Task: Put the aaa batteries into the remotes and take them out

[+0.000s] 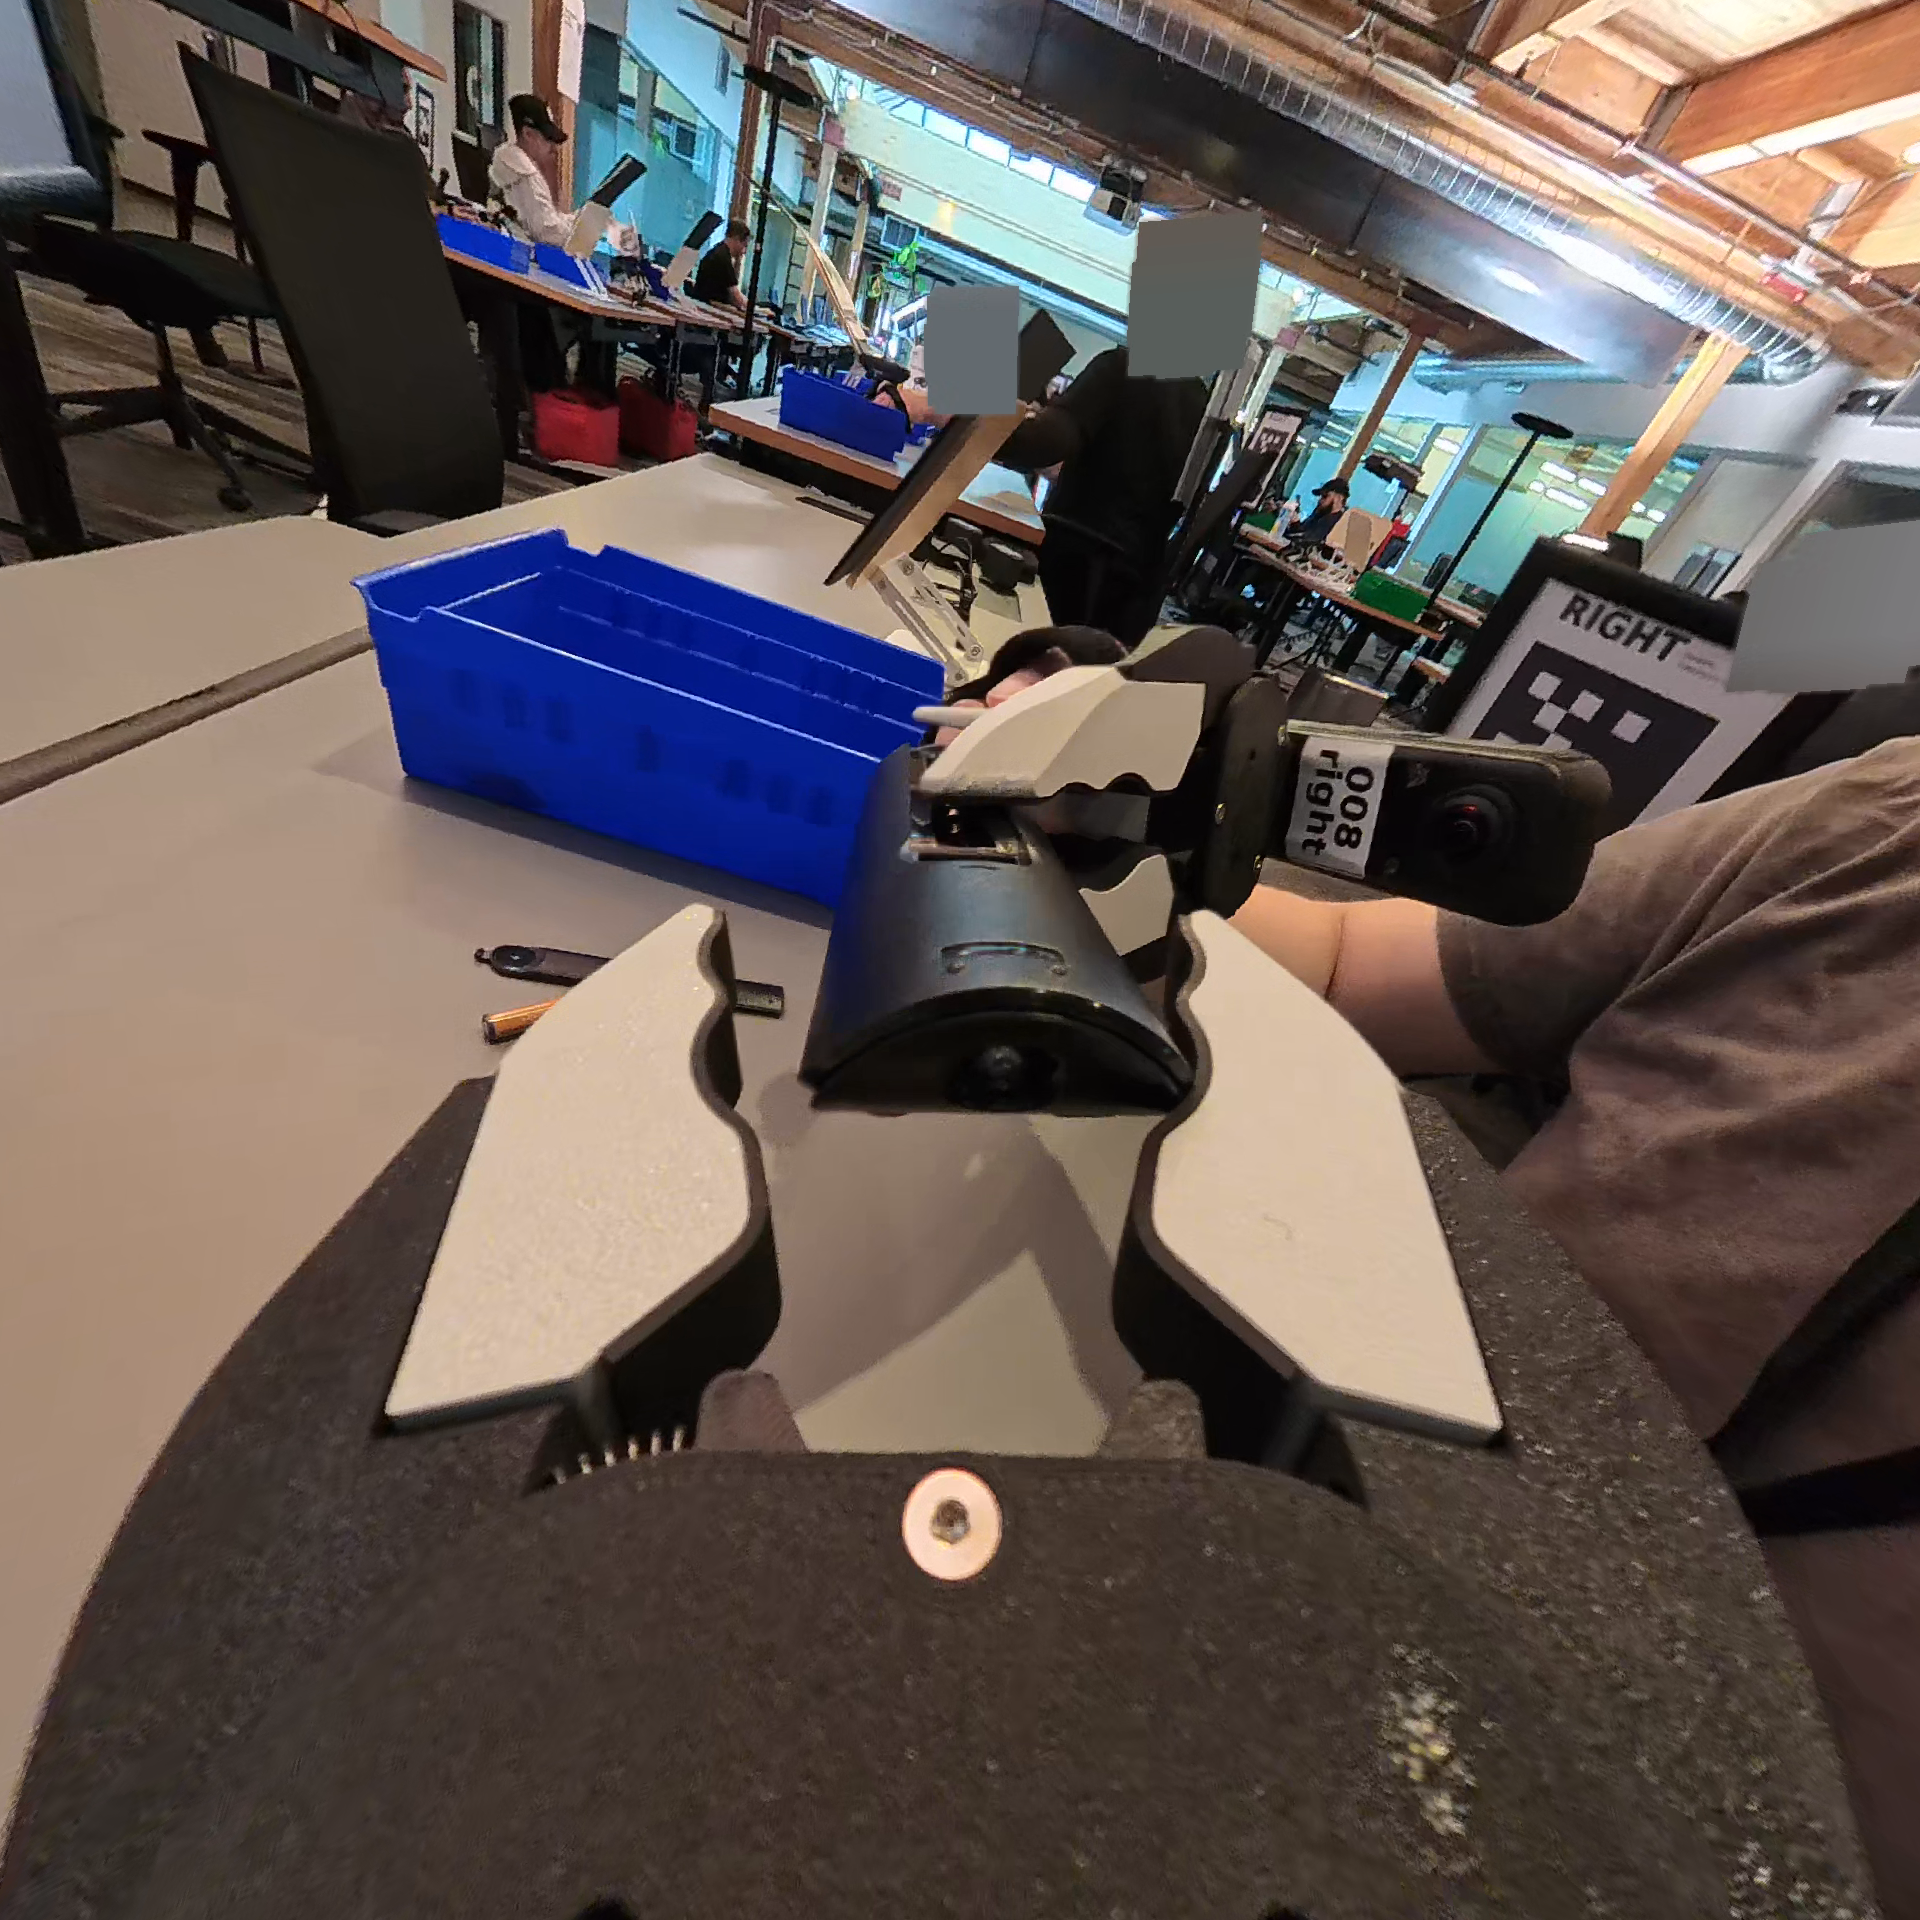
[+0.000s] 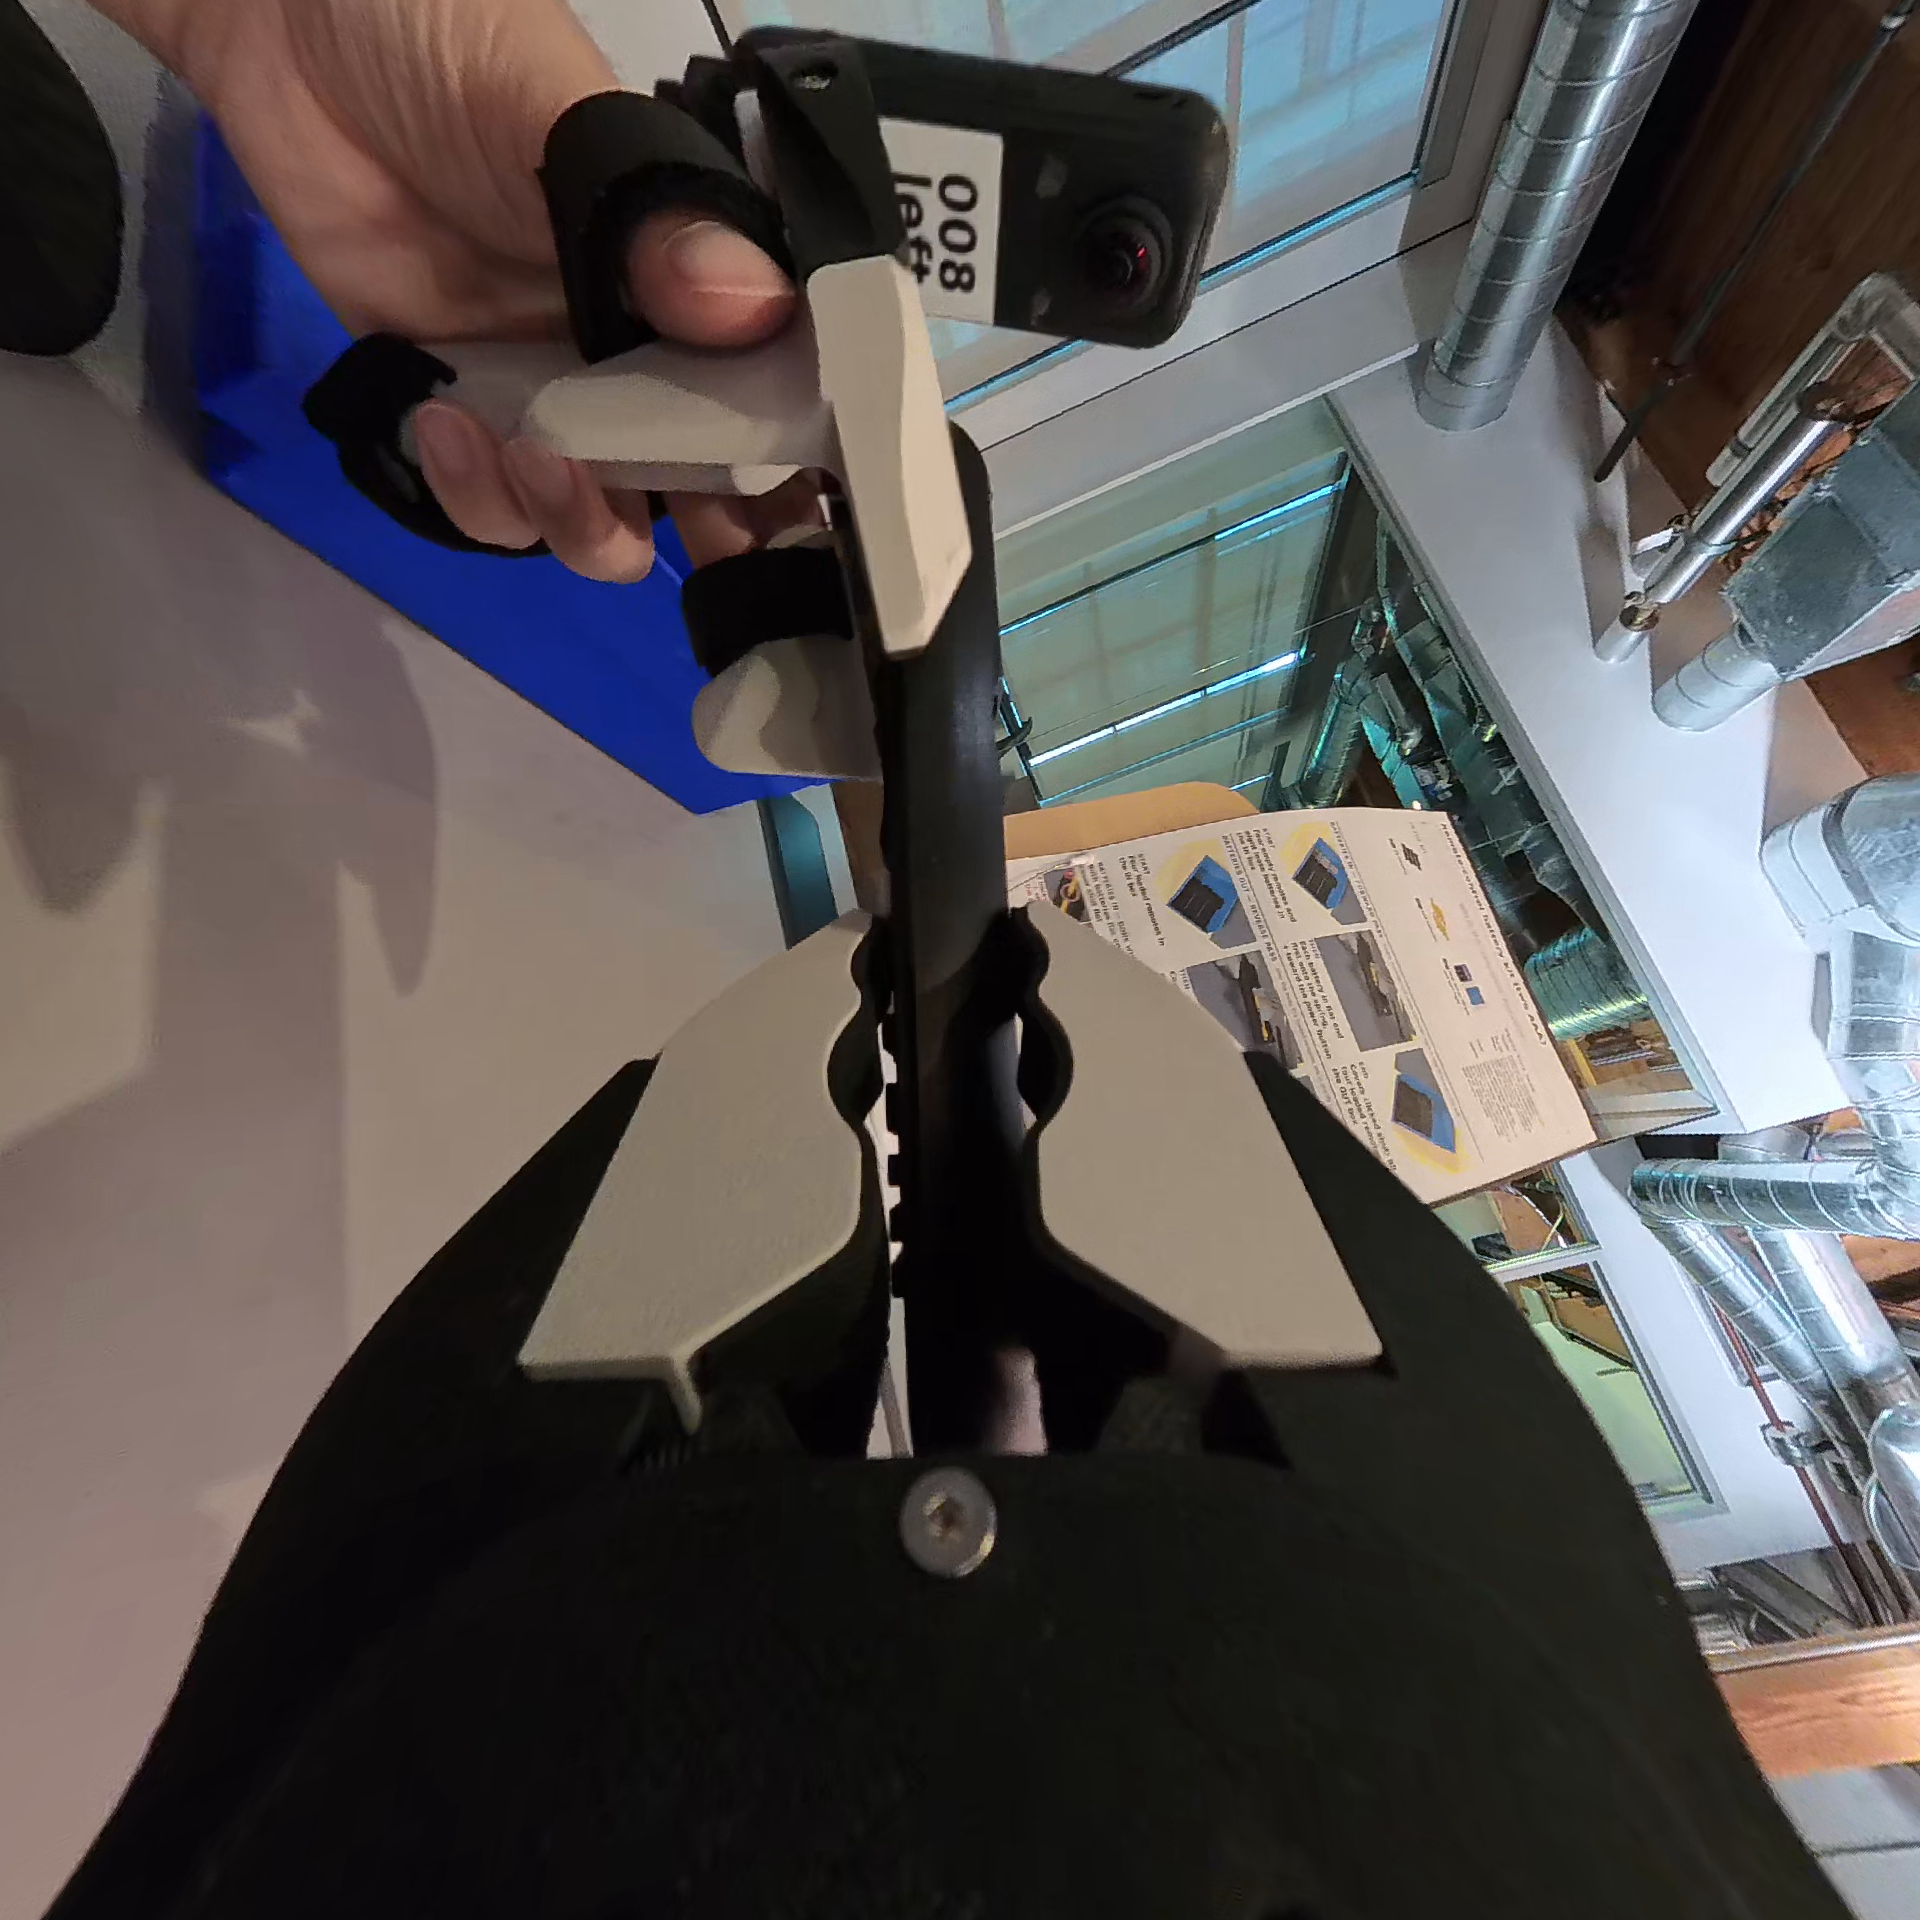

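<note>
left gripper point(image 1: 951, 1023), grey two-finger tongs, wide open around near end of long black plastic remote point(image 1: 977, 966), no firm touch visible | right gripper point(image 2: 940, 1023) clamped narrow on same remote, far end (battery bay uncovered) | left of remote on grey table point(image 1: 208, 935): loose gold-and-black AAA battery point(image 1: 516, 1022), slim black cover strip point(image 1: 551, 964) | behind remote: blue plastic bin point(image 1: 634, 717)

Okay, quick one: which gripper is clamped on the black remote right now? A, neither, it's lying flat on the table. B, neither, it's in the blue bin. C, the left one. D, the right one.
D: the right gripper has its fingers pressed on both sides of the black remote, while the left gripper stands open around its near end.
</note>
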Available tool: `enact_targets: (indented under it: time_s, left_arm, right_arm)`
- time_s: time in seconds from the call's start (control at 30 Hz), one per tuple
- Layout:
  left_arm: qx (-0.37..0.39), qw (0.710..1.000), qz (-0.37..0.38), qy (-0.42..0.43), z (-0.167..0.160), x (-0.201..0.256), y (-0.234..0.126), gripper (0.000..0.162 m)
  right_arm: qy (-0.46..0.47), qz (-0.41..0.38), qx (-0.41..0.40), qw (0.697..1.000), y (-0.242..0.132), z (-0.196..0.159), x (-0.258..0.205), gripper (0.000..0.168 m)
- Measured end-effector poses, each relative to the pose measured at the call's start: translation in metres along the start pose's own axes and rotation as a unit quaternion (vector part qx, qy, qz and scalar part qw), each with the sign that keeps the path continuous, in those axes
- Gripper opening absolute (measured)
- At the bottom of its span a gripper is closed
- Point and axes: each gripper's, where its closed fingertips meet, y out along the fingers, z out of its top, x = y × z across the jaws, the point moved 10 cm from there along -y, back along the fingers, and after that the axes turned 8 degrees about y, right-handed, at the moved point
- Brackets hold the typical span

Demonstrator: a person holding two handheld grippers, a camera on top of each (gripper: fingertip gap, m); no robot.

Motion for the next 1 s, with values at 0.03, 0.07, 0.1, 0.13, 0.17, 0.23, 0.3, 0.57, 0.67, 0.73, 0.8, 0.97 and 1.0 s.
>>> enact_targets:
  time_s: [0.03, 0.07, 0.1, 0.13, 0.17, 0.23, 0.3, 0.57, 0.67, 0.73, 0.8, 0.97, 1.0]
  left_arm:
    - [0.000, 1.000, 0.001, -0.004, 0.001, -0.003, -0.001, 0.080]
    - [0.001, 1.000, 0.003, -0.003, 0.002, -0.005, -0.001, 0.080]
    - [-0.001, 1.000, 0.008, 0.001, 0.002, -0.008, -0.002, 0.080]
    - [-0.003, 1.000, 0.009, 0.005, 0.003, -0.009, -0.002, 0.081]
    - [-0.006, 1.000, 0.005, 0.005, 0.002, -0.011, -0.001, 0.082]
    - [-0.012, 1.000, 0.001, 0.007, 0.001, -0.014, 0.003, 0.083]
    - [0.002, 1.000, -0.002, 0.008, 0.002, -0.017, 0.006, 0.083]
    - [0.020, 1.000, -0.010, 0.015, 0.007, -0.032, 0.021, 0.083]
    - [0.064, 0.998, 0.004, 0.007, 0.009, -0.043, 0.022, 0.075]
    - [0.080, 0.997, -0.001, -0.002, 0.009, -0.049, 0.021, 0.072]
    - [0.082, 0.997, 0.000, 0.000, 0.009, -0.053, 0.022, 0.063]
    - [0.075, 0.997, 0.002, 0.009, 0.007, -0.058, 0.022, 0.061]
    - [0.078, 0.997, 0.003, 0.011, 0.006, -0.058, 0.022, 0.061]
  right_arm:
    - [-0.001, -0.001, 0.001, 1.000, 0.002, -0.001, 0.001, 0.023]
    - [-0.003, -0.001, 0.000, 1.000, 0.004, -0.002, 0.003, 0.023]
    - [-0.005, -0.004, -0.001, 1.000, 0.005, -0.002, 0.004, 0.023]
    - [-0.003, -0.004, 0.000, 1.000, 0.007, -0.003, 0.006, 0.023]
    - [0.003, 0.000, 0.002, 1.000, 0.009, -0.003, 0.008, 0.023]
    - [0.008, 0.009, 0.006, 1.000, 0.013, -0.004, 0.010, 0.023]
    - [0.001, 0.014, 0.006, 1.000, 0.019, -0.004, 0.012, 0.023]
    - [-0.012, 0.010, -0.017, 1.000, 0.039, -0.010, 0.021, 0.023]
    - [-0.015, 0.013, -0.017, 1.000, 0.045, -0.011, 0.024, 0.023]
    - [-0.015, 0.017, -0.019, 1.000, 0.049, -0.013, 0.027, 0.023]
    - [-0.020, 0.020, -0.019, 0.999, 0.052, -0.016, 0.030, 0.023]
    - [-0.016, 0.030, -0.016, 0.999, 0.055, -0.021, 0.032, 0.023]
    - [-0.015, 0.033, -0.014, 0.999, 0.055, -0.021, 0.031, 0.023]
